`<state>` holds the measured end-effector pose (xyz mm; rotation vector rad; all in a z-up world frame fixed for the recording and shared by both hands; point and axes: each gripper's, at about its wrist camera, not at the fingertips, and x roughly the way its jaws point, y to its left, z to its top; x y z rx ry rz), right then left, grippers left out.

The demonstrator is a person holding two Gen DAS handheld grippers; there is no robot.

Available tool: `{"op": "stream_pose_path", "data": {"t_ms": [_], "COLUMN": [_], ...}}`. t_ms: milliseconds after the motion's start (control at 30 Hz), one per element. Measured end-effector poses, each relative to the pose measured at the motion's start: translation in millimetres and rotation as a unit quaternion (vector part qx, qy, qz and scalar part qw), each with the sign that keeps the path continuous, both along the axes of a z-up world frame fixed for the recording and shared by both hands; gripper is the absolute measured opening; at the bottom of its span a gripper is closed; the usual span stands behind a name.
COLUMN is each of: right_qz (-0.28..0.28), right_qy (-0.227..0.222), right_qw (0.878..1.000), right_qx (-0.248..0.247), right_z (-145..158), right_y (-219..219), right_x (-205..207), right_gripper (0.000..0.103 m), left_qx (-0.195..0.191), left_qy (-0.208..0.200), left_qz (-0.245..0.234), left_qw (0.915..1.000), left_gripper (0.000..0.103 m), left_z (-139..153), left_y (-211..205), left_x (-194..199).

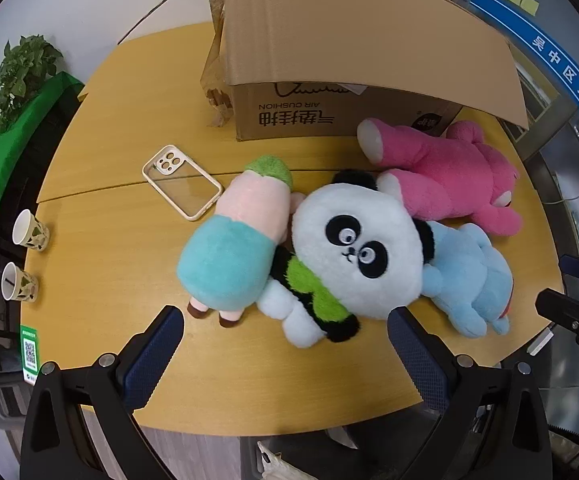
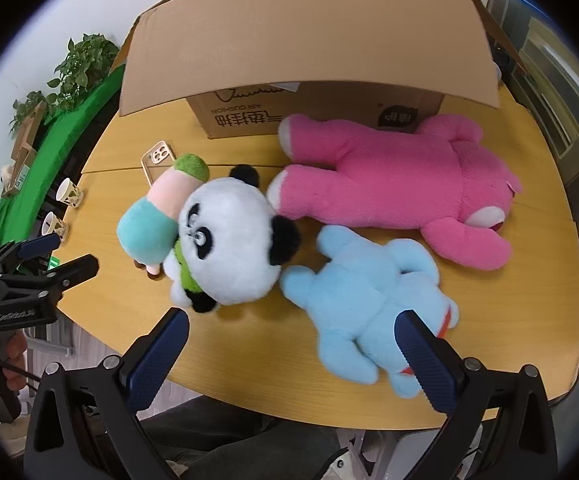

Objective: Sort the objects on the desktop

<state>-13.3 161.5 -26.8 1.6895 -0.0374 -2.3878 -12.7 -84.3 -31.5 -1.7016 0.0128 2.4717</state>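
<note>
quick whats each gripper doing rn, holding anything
Left gripper: open, holding nothing, above the panda plush.
Right gripper: open, holding nothing, over the blue plush.

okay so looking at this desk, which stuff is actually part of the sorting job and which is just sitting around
Part of the job: panda plush, pink plush, light blue plush, pastel doll, phone case, cardboard box.

Likely just lying about: two paper cups, potted plant, green QR sign.

In front of you a panda plush (image 1: 359, 246) leans on a pastel doll (image 1: 235, 240); a pale blue plush (image 2: 369, 308) lies face down right of it, a pink bear (image 2: 393, 184) behind, and a clear phone case (image 1: 183, 182) sits upper left.
</note>
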Motion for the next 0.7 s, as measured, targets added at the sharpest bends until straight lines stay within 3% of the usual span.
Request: {"op": "stream_pose_path", "data": {"t_ms": [400,700], "right_qz": [0.01,-0.001], "right_qy": [0.003,-0.01], "right_qw": [0.999,0.995], "right_qx": [-0.04,-0.103], "right_z": [-11.9,-14.9], "right_y": [70.6,80.1], "right_x": [20.9,23.3], "right_gripper": [0.103,0.103], "left_qx": [-0.035,-0.039], "left_qy": [-0.014,-0.011], "left_qz": [0.001,-0.008], "left_qw": [0.9993,0.9991], "left_gripper": [0.103,0.103], "left_z": [11.3,15.3], "left_y": [69.0,57.2], "left_x": [34.2,27.6]}}
